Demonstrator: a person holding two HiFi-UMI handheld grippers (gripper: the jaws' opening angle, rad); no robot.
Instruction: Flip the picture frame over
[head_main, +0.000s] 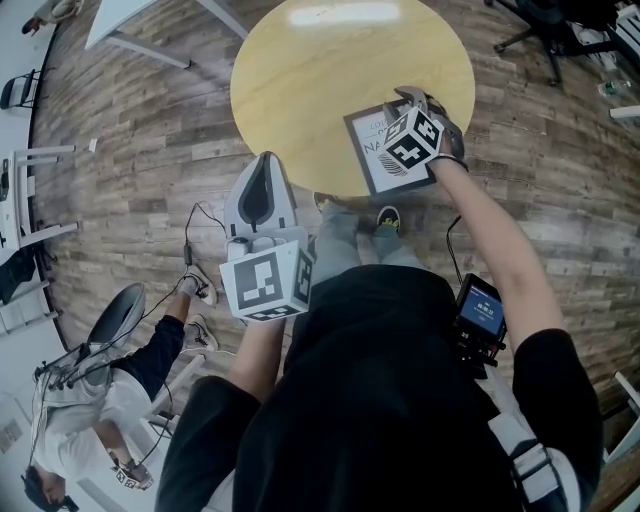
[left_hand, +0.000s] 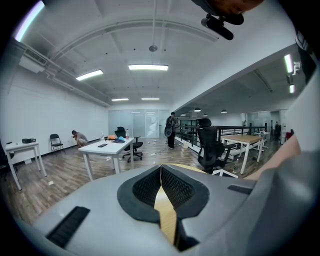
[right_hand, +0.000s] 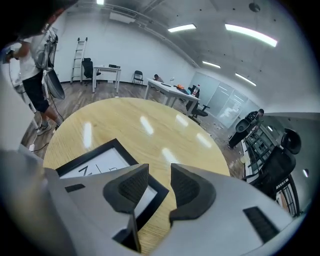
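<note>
The right gripper has its ribbed dark pads apart and holds nothing, poised over a corner of the black-rimmed rectangular picture frame. The frame lies print-up near the edge of the round, glossy pale-wood table. The left gripper is closed and empty, near the table's rim.

Round tbl; pic frame flat, prob face-up.

picture frame: flat at edge of round table (print up) | right gripper: above it | left gripper: off table
</note>
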